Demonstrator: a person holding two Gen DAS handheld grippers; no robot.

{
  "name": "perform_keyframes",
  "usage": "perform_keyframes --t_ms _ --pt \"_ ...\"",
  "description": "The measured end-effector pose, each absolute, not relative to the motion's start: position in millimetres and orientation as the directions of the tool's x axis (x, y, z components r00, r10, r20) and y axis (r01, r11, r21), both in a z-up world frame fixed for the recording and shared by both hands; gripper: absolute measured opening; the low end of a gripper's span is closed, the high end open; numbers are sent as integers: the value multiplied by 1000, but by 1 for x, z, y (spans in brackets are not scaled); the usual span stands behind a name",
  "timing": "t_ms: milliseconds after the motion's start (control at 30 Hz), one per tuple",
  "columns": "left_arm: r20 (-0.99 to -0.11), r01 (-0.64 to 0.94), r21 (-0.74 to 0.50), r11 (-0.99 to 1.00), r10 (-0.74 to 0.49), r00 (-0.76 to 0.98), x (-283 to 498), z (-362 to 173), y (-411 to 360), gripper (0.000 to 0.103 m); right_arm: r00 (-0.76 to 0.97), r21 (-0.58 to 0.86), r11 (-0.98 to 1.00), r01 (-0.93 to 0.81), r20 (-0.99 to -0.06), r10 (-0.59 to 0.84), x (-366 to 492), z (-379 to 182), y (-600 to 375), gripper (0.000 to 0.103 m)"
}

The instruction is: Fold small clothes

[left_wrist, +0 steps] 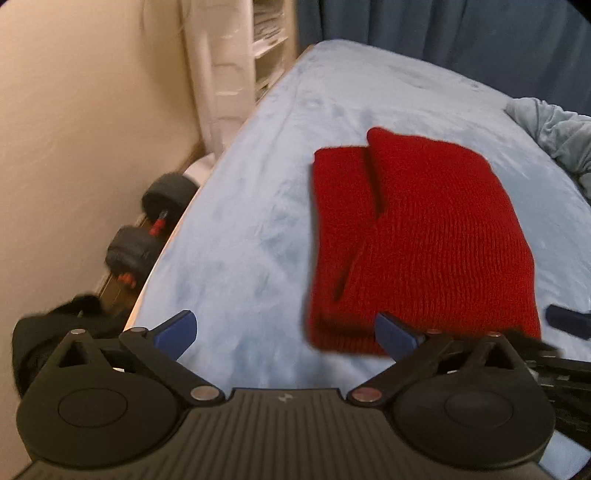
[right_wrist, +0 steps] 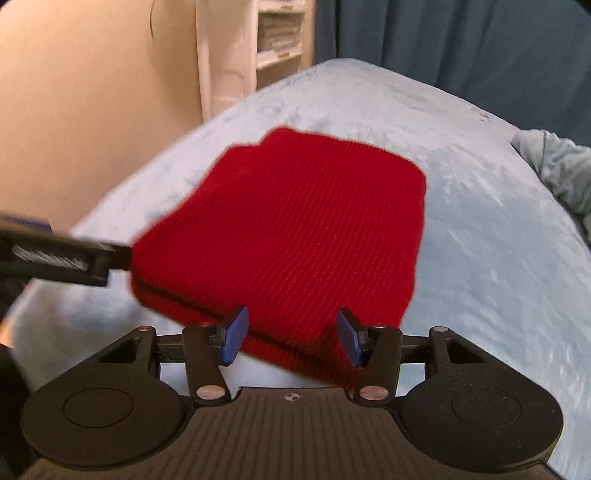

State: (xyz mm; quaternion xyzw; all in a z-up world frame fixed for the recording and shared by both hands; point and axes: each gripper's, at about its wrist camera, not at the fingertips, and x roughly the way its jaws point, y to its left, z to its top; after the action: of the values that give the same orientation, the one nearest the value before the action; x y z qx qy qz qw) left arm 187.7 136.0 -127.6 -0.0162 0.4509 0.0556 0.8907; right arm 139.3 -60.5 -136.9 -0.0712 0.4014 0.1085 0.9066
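Note:
A red knitted garment [left_wrist: 421,236] lies folded flat on the light blue blanket [left_wrist: 251,206]. It also shows in the right wrist view [right_wrist: 295,229]. My left gripper [left_wrist: 284,332] is open wide and empty, just left of the garment's near left corner; its right fingertip [left_wrist: 393,334] overlaps the near edge. My right gripper [right_wrist: 291,334] is open, its fingers on either side of the garment's near edge, nothing clamped. The left gripper appears from the side in the right wrist view [right_wrist: 62,258], beside the garment's left edge.
The blue blanket [right_wrist: 480,221] covers a bed. Dumbbells [left_wrist: 147,225] lie on the floor by the cream wall at left. A white shelf unit [left_wrist: 236,55] stands at the back, with a dark blue curtain [left_wrist: 443,26] behind. Crumpled pale blue cloth [left_wrist: 554,136] lies at far right.

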Motion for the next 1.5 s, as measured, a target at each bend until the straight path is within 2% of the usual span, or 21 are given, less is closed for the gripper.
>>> perform_keyframes --t_ms 67,167,467,567,867,1500 --pt "-809 -115 5 993 71 583 171 -120 136 103 685 -56 962 -269 -713 149 113 -118 -63 64" --pt "-813 -123 -2 992 70 578 142 -108 131 103 712 -82 953 -291 -684 158 73 -99 -67 68" --pt "-782 -69 19 997 58 621 62 -71 102 103 739 -59 962 -265 -654 163 -23 -77 -77 69" --pt "-775 -41 33 999 51 629 41 -64 93 103 724 -2 969 -245 -665 182 -33 -74 -85 69" --pt "-759 -10 72 997 61 648 4 -53 70 103 748 16 975 -221 -639 180 -51 -67 -94 69" --pt "-738 2 102 995 75 671 -12 -41 56 103 764 60 980 -187 -618 184 -66 -63 -111 69"
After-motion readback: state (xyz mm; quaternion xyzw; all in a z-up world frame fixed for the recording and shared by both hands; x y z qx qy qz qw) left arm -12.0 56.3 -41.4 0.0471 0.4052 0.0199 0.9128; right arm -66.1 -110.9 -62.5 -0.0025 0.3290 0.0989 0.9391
